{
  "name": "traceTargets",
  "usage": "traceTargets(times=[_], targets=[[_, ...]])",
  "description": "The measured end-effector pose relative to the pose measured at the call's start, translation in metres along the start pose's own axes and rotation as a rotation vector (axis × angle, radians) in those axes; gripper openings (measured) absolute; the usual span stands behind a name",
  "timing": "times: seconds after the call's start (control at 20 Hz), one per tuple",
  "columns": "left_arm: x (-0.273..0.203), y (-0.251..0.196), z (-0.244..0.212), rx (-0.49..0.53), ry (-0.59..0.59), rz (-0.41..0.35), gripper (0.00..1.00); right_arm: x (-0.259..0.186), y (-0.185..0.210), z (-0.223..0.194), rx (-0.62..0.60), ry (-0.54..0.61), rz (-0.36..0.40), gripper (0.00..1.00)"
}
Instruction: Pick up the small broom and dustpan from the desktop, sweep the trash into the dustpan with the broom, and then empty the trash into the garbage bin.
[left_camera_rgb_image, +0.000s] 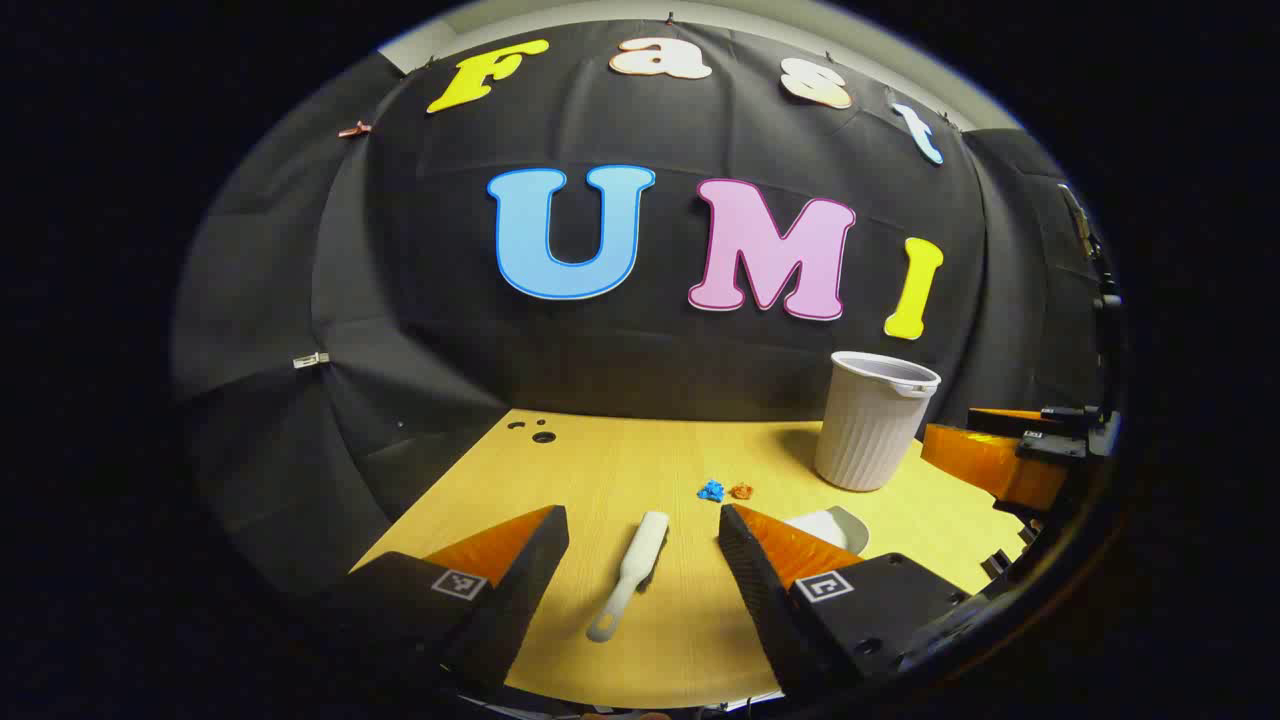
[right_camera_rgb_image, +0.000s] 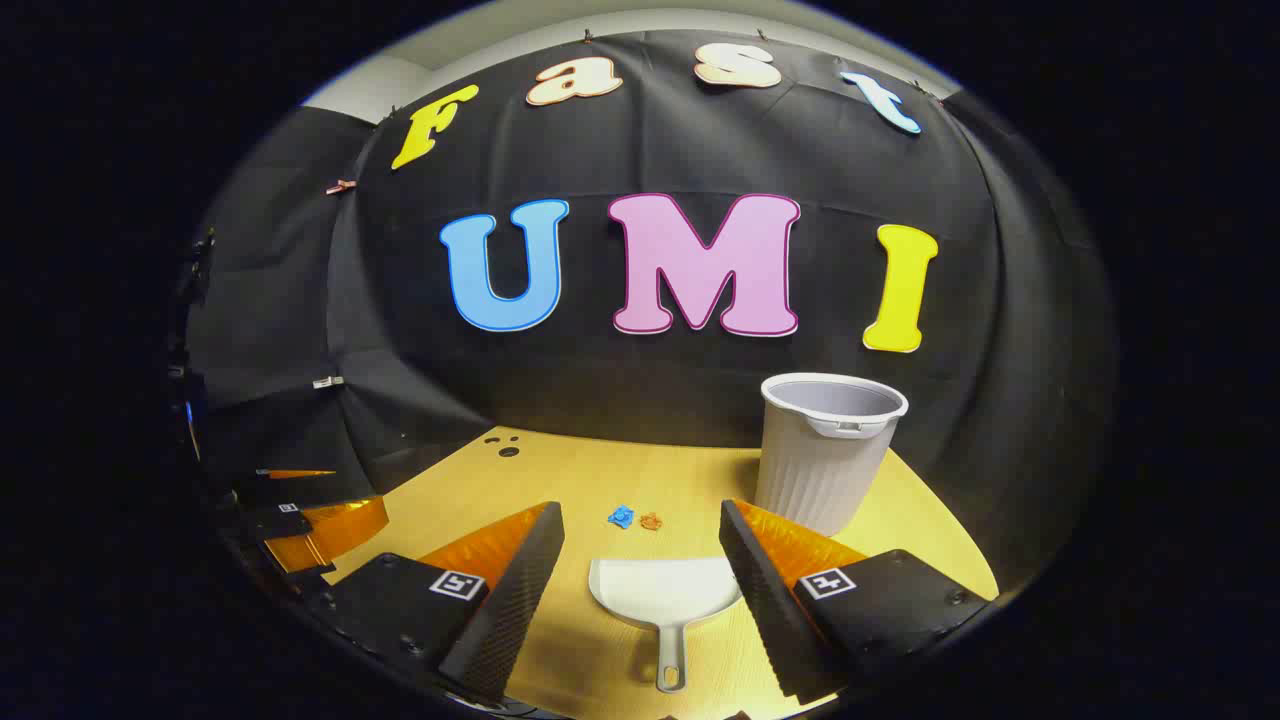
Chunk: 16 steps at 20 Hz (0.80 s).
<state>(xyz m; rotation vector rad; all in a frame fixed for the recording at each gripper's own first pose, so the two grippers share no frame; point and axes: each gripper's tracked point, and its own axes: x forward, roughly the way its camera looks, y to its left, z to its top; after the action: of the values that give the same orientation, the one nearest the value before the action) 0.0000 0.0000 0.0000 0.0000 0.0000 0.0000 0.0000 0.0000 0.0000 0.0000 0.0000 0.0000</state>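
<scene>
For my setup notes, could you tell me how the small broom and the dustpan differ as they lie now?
The broom is a slim stick lying between the left tool's fingers; the dustpan is a broad scoop with a short handle, between the right tool's. Both are white, flat on the desk, ungrasped.

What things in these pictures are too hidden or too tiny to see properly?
- Dustpan, left gripper view: mostly hidden behind that gripper's own finger.
- Inside of the garbage bin, both views: its wall hides the bottom.
- Blue scrap and orange scrap: too small to tell what they are.
- Broom: bristles cannot be made out.
</scene>
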Motion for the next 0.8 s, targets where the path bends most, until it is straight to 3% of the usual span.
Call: traceTargets(times=[0.8], targets=[[0.019,0.019,-0.020,-0.023,0.093,-0.023,0.96,0.003,-0.015,-0.035,0.023,0.130,-0.027,0.98]])
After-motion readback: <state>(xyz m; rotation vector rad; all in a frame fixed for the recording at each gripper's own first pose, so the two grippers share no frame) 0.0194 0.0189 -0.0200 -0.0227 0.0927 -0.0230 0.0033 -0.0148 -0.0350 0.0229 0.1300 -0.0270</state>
